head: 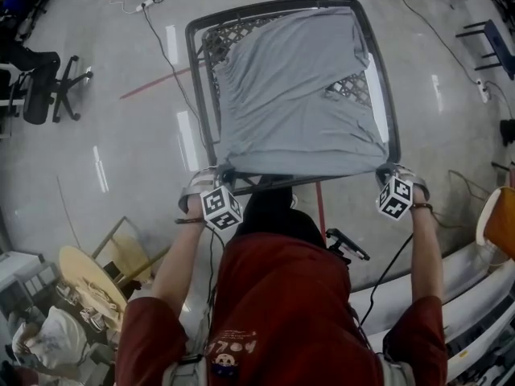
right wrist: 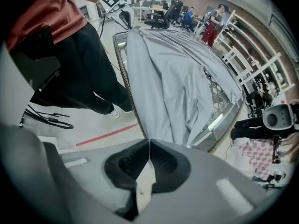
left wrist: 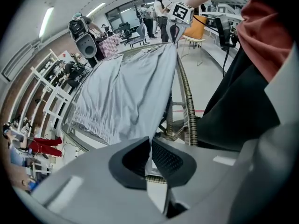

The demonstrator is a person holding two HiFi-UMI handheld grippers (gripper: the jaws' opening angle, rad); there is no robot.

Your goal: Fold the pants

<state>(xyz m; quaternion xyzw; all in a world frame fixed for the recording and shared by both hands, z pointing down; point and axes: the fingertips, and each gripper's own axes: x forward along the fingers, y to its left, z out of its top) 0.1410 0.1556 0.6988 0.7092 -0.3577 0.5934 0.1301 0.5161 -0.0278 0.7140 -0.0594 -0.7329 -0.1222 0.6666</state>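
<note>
We clamp our left claw [head: 216, 175] and right claw [head: 388, 171] on near corners of the grey pants [head: 294, 95]. They cover a lattice surface [head: 233, 29] above the shiny floor [head: 121, 135].

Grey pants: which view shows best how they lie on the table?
The head view: the whole grey pants show from above, spread over the table, near corners pinched by the left gripper and right gripper. Each gripper view shows them only slantwise from its pinched corner.
</note>
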